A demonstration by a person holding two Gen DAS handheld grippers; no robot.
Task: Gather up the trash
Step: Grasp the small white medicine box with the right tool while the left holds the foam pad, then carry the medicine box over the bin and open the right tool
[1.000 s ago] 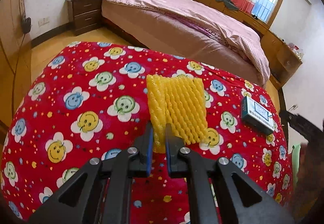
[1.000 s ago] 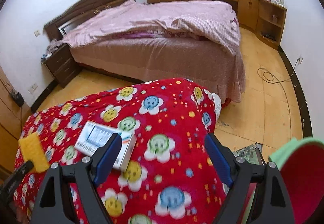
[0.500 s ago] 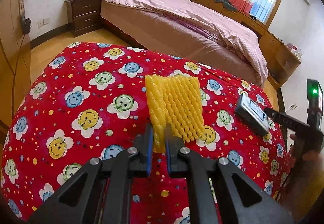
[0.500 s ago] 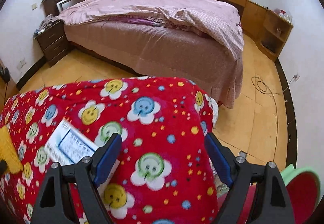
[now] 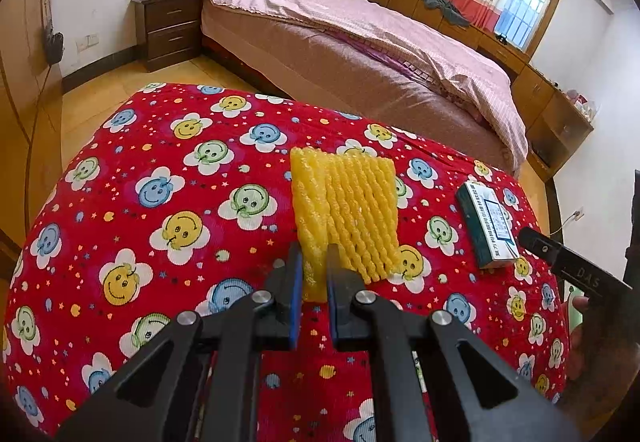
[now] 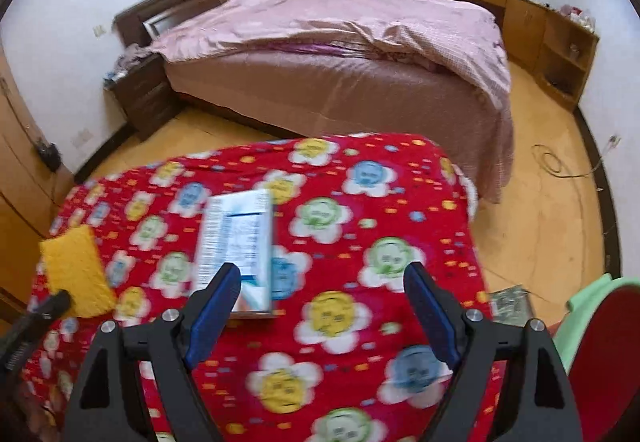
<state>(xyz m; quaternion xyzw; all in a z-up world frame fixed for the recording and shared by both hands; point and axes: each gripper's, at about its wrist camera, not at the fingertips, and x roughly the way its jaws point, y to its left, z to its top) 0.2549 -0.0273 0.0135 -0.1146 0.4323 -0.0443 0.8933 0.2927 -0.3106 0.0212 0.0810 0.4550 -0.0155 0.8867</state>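
Swung left toward box (image 6: 240,242) since earlier: right gripper (image 6: 320,306), jaws wide, empty | left: left gripper (image 5: 311,274) clamped on near edge of yellow foam net (image 5: 346,210), lying on red cloth (image 5: 160,202) | right: box next to grab.

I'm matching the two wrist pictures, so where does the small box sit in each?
Left wrist: the small box lies at right, near the cloth's edge.
Right wrist: it lies left of centre, beyond the left finger.
Shared landmark: the yellow foam net.
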